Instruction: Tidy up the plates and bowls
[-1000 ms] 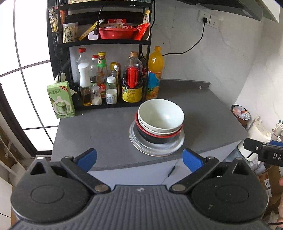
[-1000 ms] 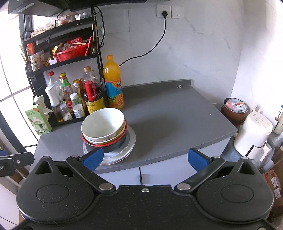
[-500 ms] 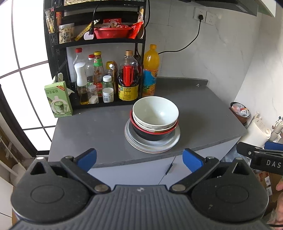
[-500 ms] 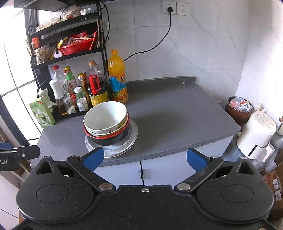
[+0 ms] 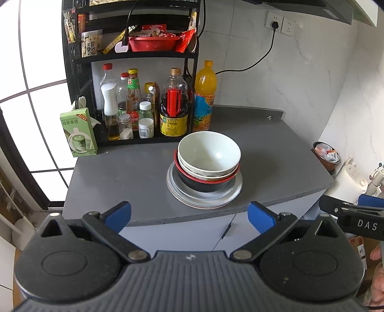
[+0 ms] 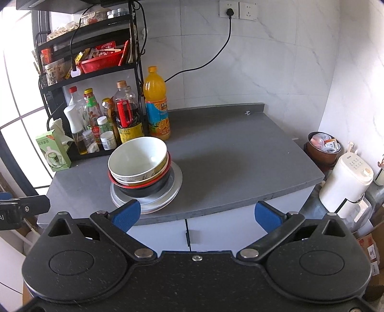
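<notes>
— What is seen on the grey bench [image 5: 134,172]?
— White bowls [image 5: 208,151] are nested in a black bowl [image 5: 204,186], stacked on plates [image 5: 228,196] near the front edge.
— And the grippers?
— The left gripper [image 5: 189,213] and right gripper [image 6: 196,213] are held back from the bench, fingers spread wide, nothing grasped.

A grey worktop [image 6: 228,153] fills the corner, white cabinet doors [image 6: 216,230] beneath it. White marbled wall tiles [image 6: 264,60] rise behind, a double socket [image 6: 237,9] at twelve o'clock with a black cord hanging. At ten o'clock stands a black wire rack [image 5: 134,57] crowded with bottles; past it, at nine, a bright barred window [image 5: 36,96] glares.
</notes>
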### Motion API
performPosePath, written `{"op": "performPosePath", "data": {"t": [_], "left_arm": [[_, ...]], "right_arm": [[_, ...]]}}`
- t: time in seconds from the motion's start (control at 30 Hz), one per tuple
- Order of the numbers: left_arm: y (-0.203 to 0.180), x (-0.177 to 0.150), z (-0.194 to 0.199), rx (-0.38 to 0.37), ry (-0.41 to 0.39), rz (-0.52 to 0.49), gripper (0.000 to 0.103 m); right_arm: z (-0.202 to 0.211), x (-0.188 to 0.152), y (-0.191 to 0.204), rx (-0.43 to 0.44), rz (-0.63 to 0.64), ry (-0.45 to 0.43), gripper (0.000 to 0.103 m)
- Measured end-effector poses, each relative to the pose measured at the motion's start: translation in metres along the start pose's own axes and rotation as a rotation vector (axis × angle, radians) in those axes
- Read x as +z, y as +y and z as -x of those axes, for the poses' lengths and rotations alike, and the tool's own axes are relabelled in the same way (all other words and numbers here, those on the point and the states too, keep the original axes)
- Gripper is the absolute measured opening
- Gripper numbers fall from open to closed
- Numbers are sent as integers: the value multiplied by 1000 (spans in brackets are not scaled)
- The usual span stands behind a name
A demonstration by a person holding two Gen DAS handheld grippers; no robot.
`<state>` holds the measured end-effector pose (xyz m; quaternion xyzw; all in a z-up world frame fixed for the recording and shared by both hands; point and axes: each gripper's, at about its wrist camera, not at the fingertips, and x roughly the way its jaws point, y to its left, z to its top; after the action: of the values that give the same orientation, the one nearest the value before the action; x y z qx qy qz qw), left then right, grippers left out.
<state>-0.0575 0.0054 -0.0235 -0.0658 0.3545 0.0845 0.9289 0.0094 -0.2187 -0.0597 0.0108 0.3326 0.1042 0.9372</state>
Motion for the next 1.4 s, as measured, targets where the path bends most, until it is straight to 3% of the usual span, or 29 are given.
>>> {"op": "performPosePath", "data": {"t": [1.4], "left_arm": [[-1, 5, -12, 15, 25, 12, 102]], "right_arm": [[-7, 5, -4, 30, -18, 17, 102]]}}
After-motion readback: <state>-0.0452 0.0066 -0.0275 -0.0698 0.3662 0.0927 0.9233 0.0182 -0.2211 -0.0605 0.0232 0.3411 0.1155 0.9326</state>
